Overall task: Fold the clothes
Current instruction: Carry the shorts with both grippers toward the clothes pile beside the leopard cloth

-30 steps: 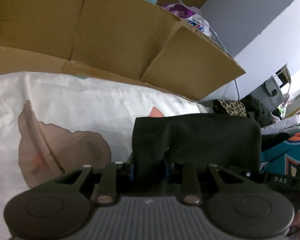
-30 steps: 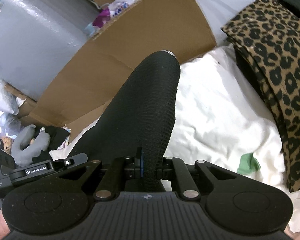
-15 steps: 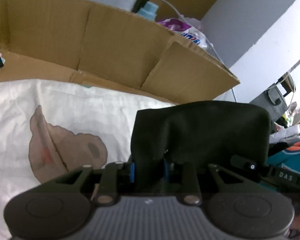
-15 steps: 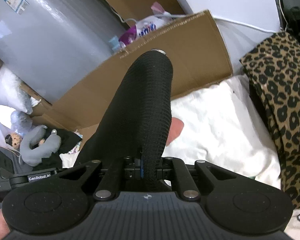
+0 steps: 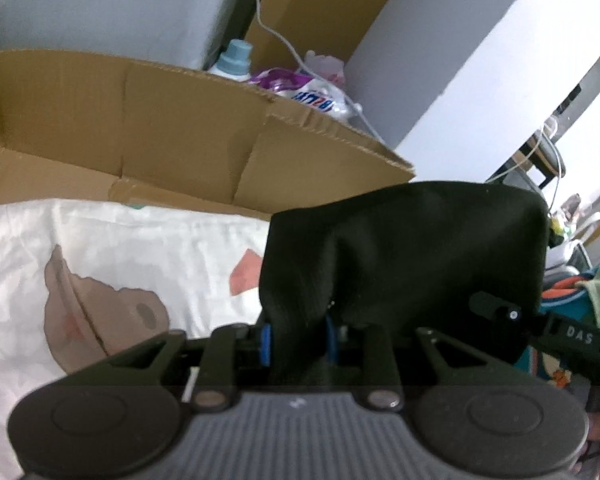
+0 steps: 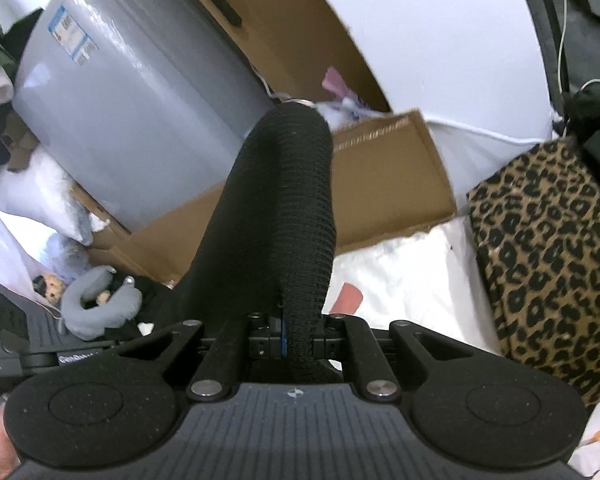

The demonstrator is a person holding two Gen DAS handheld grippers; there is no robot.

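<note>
A white printed sheet (image 5: 148, 240) covers the work surface, with a cardboard flap (image 5: 172, 128) standing at its far edge and a grey fridge (image 6: 112, 92) beyond. A leopard-print cloth (image 6: 548, 252) lies at the right of the sheet, and other clothes are heaped past it. The task's thing, a black garment (image 5: 412, 256), hangs in the air between the two tools, clear of the sheet as far as the views show. The left gripper (image 5: 296, 338) pinches a thick bunch of its fabric; the right gripper (image 6: 300, 344) is clamped tight on a thinner ribbed edge (image 6: 296, 208). This looks like the lift-and-spread step before folding. Next, the garment probably needs pulling taut between the grips, then laying flat on the sheet's free area, left of the leopard cloth.
</note>
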